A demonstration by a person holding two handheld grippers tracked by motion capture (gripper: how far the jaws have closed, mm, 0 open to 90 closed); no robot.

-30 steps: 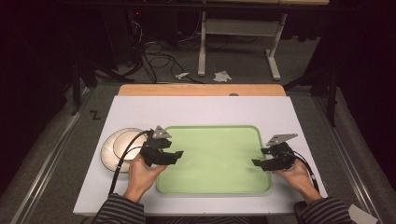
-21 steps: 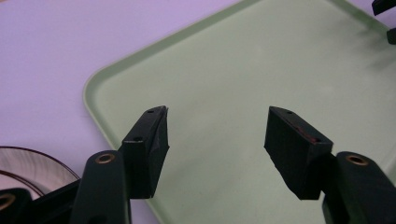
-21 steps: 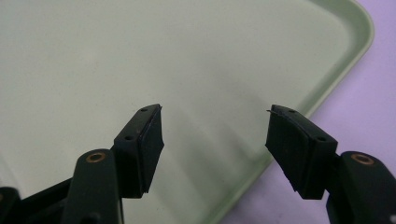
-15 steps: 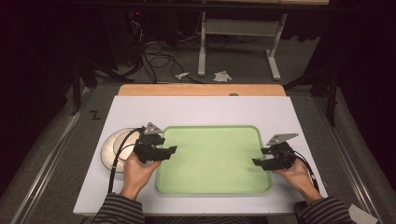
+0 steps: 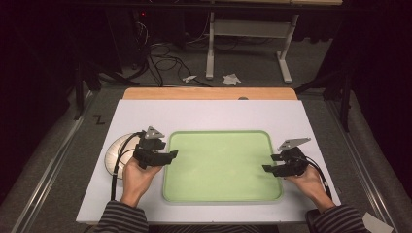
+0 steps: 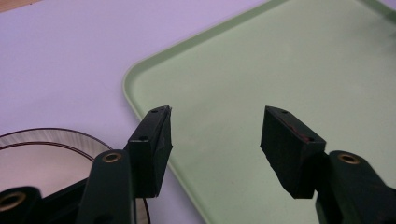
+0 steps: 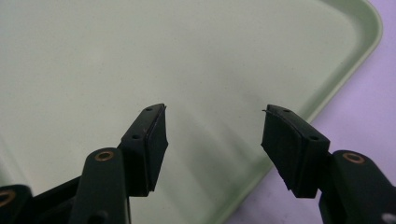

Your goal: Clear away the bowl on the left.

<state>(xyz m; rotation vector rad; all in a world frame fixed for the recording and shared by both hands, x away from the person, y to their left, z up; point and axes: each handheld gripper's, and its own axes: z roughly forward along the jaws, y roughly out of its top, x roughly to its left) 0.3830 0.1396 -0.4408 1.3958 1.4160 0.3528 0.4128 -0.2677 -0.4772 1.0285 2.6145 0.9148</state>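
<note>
Round white plate (image 5: pixel 116 151) near the desk (image 5: pixel 209 114) left edge, just left of the green tray (image 5: pixel 221 165). Left hand-held gripper (image 5: pixel 167 155) over the tray's left rim, jaws spread, pinching nothing, hand low behind. Bare tray floor between. Right hand-held gripper (image 5: pixel 268 168) at the right rim, pointing inward, jaws spread, likewise holding nothing.

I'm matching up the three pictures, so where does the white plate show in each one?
High view: the white plate lies left of the green tray, partly under the left tongs.
Left gripper view: its rim curves along the bottom left.
Right gripper view: not in it.
Shared landmark: the green tray.
</note>
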